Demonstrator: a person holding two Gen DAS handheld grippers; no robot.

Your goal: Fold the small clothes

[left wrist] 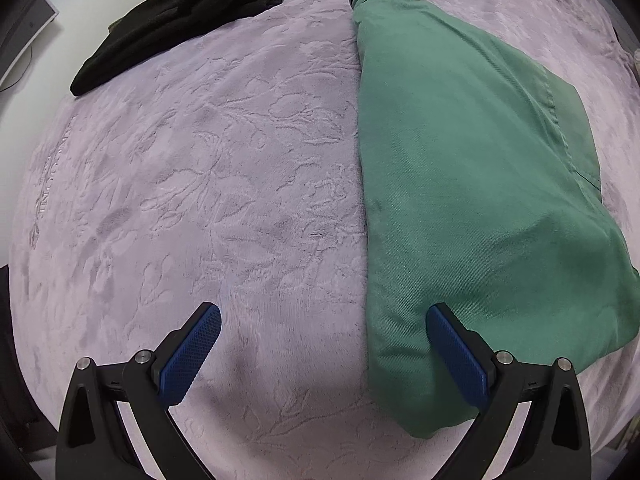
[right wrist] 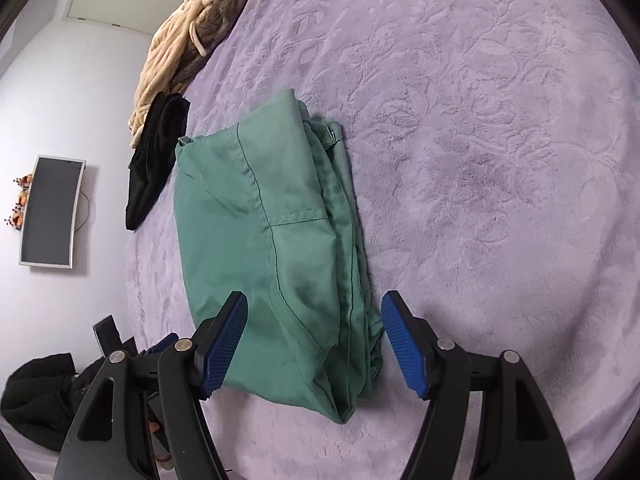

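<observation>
A: Both your claws are released right now. Your left gripper (left wrist: 323, 354) stands wide, one pad on the bare lilac blanket (left wrist: 200, 184), the other over the near edge of the green garment (left wrist: 472, 184); nothing is pinched. Your right gripper (right wrist: 314, 342) is spread too, straddling the garment's near corner without pressing it.

B: Where does the garment lie for me?

A: In the left wrist view it runs from about five o'clock up to twelve, folded into a long wedge. In the right wrist view the same green garment (right wrist: 260, 216) fills the centre, with layered edges stacked along its three o'clock side.

B: What could spoil it from here?

A: I'd judge those stacked layers the weak spot. If you clamp only the top layer, the fold may peel open as you lift. The plush blanket could also bunch between your pads if you dig low, dragging the bedding with the cloth.

B: Anything in my way?

A: A black garment (left wrist: 188, 20) lies at eleven o'clock in the left view, well apart from the green one, with a beige blanket (right wrist: 168, 52) bunched beyond it. A monitor (right wrist: 50, 212) hangs on the wall at nine o'clock in the right view. None blocks your next fold.
</observation>
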